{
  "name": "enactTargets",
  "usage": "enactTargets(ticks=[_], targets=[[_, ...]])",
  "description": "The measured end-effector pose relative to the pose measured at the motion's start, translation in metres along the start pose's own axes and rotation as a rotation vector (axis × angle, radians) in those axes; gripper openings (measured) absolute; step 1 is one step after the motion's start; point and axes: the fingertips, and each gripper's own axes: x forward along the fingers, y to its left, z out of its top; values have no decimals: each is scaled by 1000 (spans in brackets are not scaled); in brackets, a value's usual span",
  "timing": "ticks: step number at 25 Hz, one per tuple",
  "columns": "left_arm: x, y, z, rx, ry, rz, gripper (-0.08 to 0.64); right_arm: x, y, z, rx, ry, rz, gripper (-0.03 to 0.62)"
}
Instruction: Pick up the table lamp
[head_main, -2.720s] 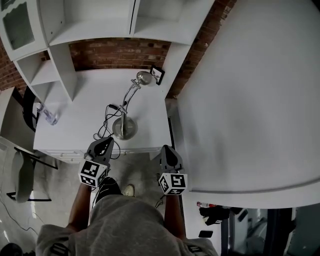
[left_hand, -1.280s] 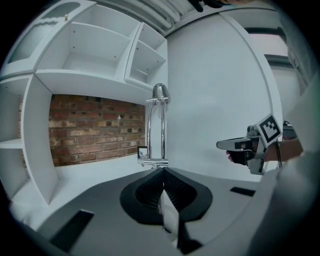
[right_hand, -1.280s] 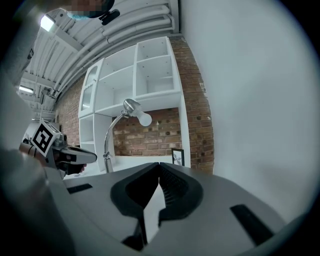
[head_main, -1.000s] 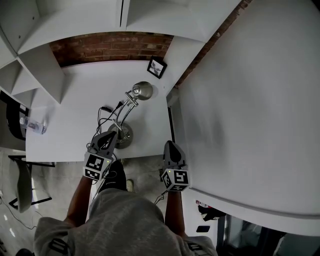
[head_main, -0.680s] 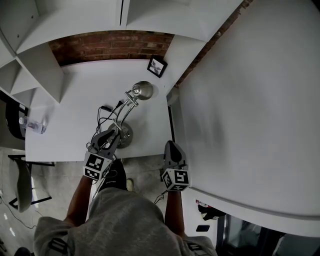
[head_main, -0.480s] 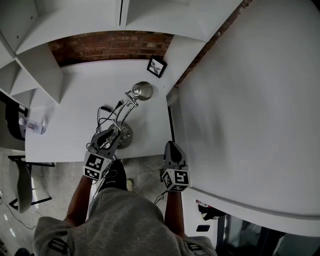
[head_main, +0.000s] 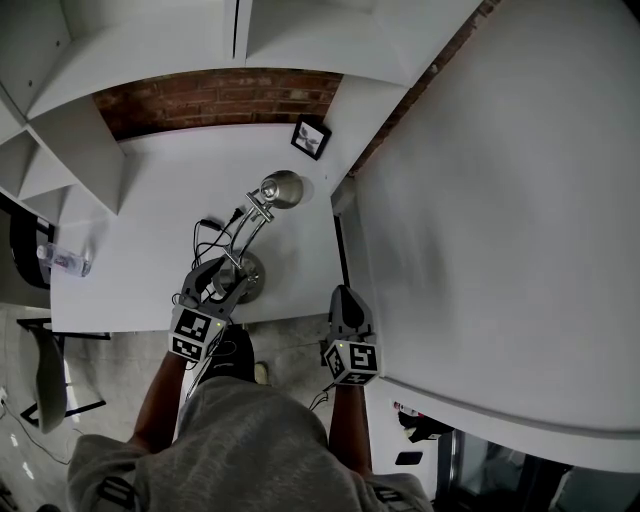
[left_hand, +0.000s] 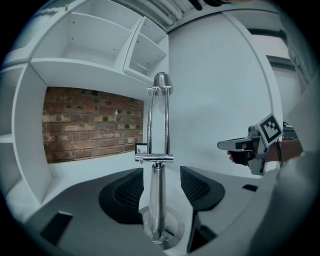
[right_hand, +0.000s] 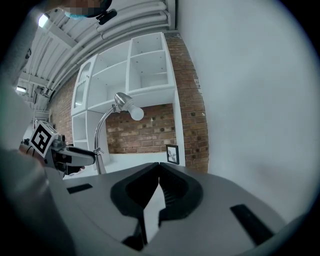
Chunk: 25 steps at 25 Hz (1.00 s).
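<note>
The table lamp (head_main: 258, 222) is brushed metal, with a round base (head_main: 246, 277) near the white desk's front edge and its head (head_main: 281, 188) leaning toward the back. My left gripper (head_main: 221, 281) reaches over the base. In the left gripper view the lamp's upright stem (left_hand: 157, 197) stands between the jaws. They are opening, with a gap on each side of the stem. My right gripper (head_main: 343, 294) hangs shut past the desk's right front corner with nothing in it. The right gripper view shows its tips (right_hand: 159, 165) meeting, and the lamp (right_hand: 102, 132) off to the left.
A black cable (head_main: 207, 236) loops on the desk (head_main: 150, 220) behind the lamp's base. A small picture frame (head_main: 311, 137) stands at the back right, a water bottle (head_main: 62, 261) at the left edge. White shelves (head_main: 150, 50) rise behind, and a white wall (head_main: 500, 200) stands close on the right.
My left gripper was shut near the lamp's base a second ago. Its jaws have spread wide and now stand either side of the stem. The right gripper has kept still.
</note>
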Motion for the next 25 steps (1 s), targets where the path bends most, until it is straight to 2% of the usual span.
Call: enactTargets(ticks=[18, 25], targets=[[22, 5, -6, -27, 26, -29, 229, 7, -11, -3, 9, 9, -28, 23], [34, 6, -5, -15, 14, -46, 220, 10, -18, -1, 16, 5, -47, 22]])
